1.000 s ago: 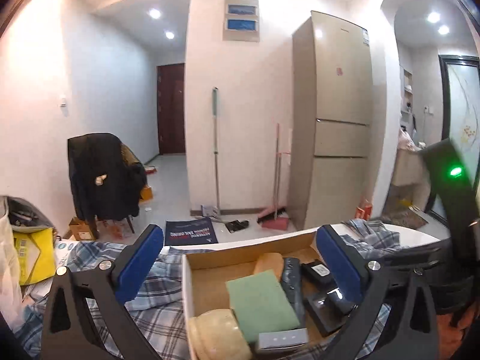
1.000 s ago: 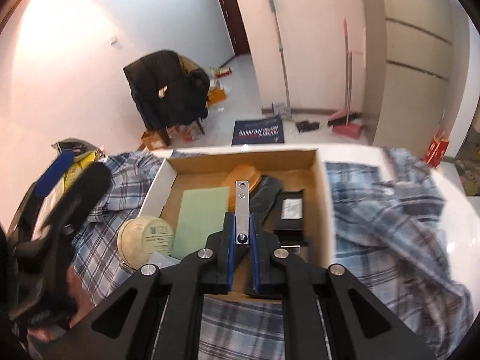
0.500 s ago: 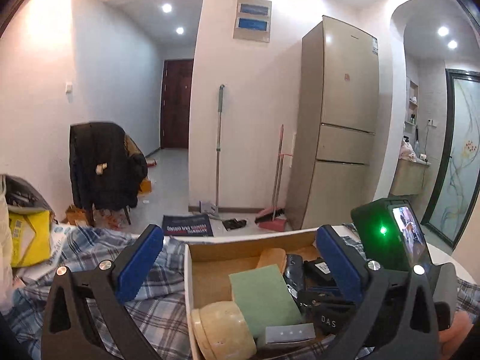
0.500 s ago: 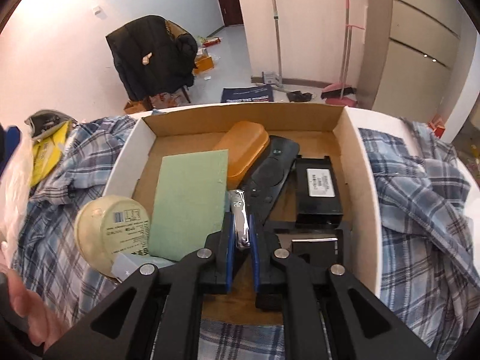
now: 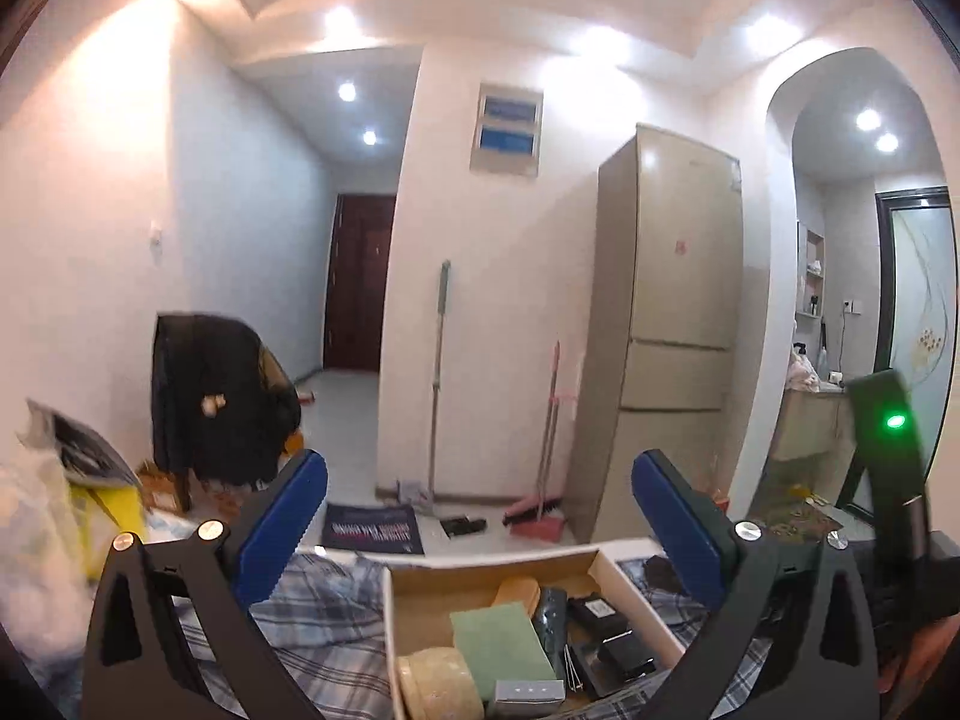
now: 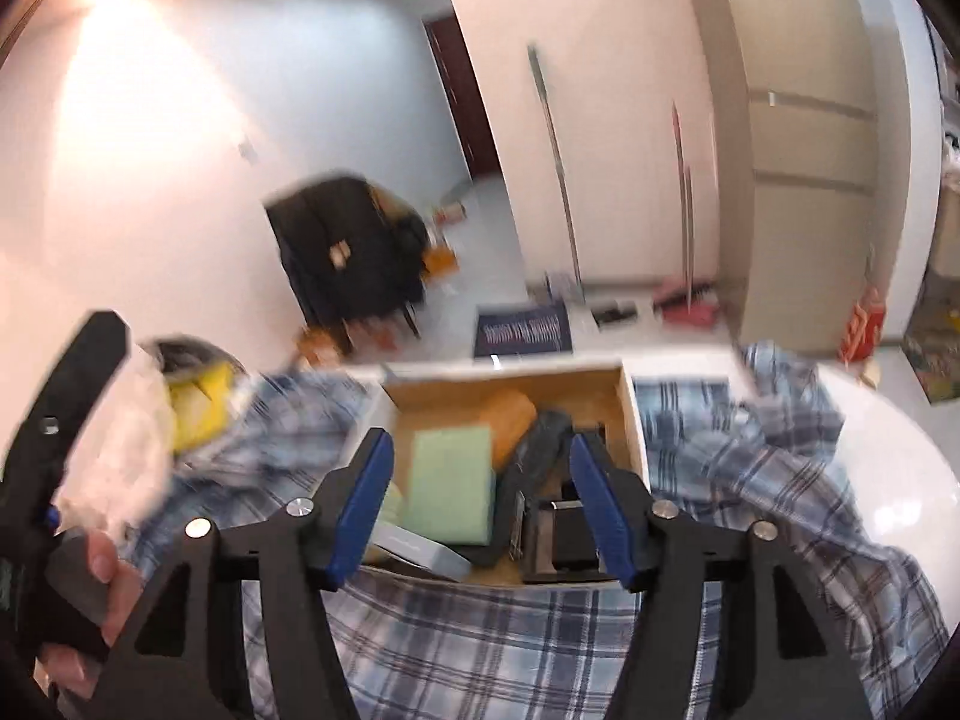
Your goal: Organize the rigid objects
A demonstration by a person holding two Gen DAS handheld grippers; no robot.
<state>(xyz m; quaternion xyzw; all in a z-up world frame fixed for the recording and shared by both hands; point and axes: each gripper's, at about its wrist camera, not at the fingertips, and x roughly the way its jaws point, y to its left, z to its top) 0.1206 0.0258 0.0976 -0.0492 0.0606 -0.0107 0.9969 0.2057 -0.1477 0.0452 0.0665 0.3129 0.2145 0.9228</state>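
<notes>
The cardboard box (image 6: 630, 414) of rigid items lies ahead of and below the right claw (image 6: 480, 504), whose jaws are opening with nothing between them. The left claw (image 5: 480, 534) gapes wide and empty, the box below it toward its right finger; the right claw looks nearer

Home: fridge (image 5: 672, 324), broom (image 5: 543, 462), doormat (image 5: 372, 528)

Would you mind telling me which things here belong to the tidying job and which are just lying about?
Part of the job:
- cardboard box
- green pad
- orange case
- black remote
- round cream tin
- right gripper, jaws opening with nothing between them

Just lying about:
- plaid cloth
- fridge
- broom
- chair with dark jacket
</notes>
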